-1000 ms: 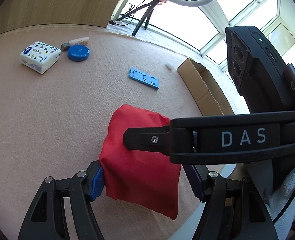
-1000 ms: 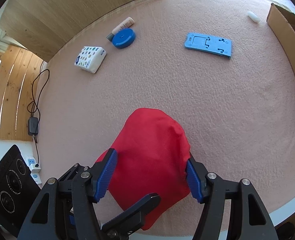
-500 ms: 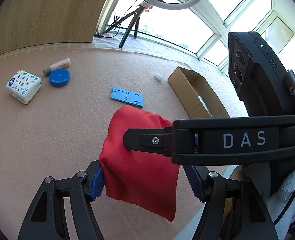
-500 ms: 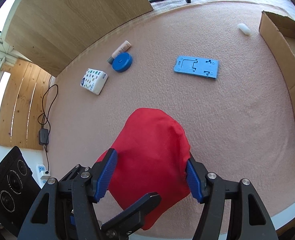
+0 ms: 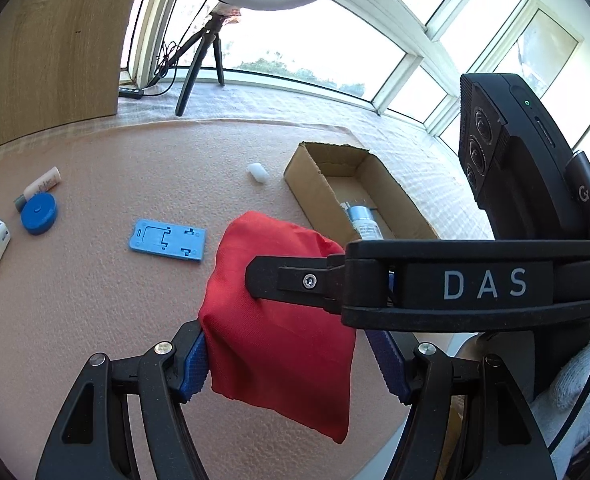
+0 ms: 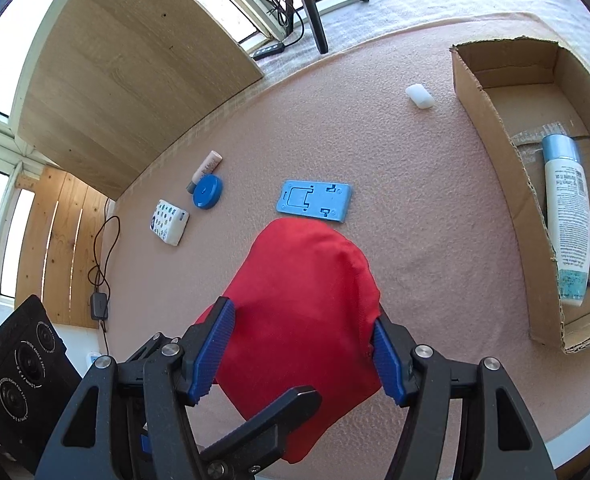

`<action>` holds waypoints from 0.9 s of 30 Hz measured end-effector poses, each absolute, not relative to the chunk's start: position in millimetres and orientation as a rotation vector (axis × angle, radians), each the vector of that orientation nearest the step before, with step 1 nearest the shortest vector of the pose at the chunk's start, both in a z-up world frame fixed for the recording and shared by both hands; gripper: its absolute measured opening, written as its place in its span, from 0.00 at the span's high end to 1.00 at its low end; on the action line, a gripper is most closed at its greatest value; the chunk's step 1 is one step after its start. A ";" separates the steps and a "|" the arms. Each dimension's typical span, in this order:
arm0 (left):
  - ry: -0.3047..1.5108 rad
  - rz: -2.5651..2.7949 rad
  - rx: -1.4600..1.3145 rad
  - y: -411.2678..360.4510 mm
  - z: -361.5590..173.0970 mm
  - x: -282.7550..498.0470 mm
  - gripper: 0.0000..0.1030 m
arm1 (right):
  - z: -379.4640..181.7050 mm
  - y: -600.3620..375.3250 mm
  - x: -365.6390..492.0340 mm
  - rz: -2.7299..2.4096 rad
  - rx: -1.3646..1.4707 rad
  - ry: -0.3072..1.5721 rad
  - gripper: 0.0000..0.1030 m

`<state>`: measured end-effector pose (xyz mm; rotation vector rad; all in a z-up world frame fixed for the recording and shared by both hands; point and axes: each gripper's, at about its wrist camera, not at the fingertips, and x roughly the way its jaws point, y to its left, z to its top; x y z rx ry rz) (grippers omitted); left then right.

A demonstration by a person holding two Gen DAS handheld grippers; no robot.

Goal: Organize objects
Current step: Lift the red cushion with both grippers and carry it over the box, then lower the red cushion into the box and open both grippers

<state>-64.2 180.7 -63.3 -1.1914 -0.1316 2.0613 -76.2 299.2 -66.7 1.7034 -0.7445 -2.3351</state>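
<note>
Each fisheye is looking forward along its own gripper, close above the counter (image 5: 95, 320). The left view is facing toward the windows; the right is tilting downward. Both are sharing the red cloth (image 5: 279, 320), blue plate (image 6: 314, 200) and cardboard box (image 6: 495, 152).

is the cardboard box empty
No, a white bottle with a blue cap lies inside the cardboard box.
</note>
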 end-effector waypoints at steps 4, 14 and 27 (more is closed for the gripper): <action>-0.105 2.044 -1.174 217.5 -57.1 -63.9 0.30 | -59.8 331.9 -74.3 -2.363 1.670 -0.767 0.40; -0.007 1.985 -1.125 314.7 -43.6 -55.3 0.30 | -45.0 418.7 -63.7 -2.449 1.596 -0.841 0.40; 0.026 1.992 -1.144 387.3 -50.5 -88.2 0.31 | -45.2 494.5 -82.6 -2.506 1.548 -0.842 0.40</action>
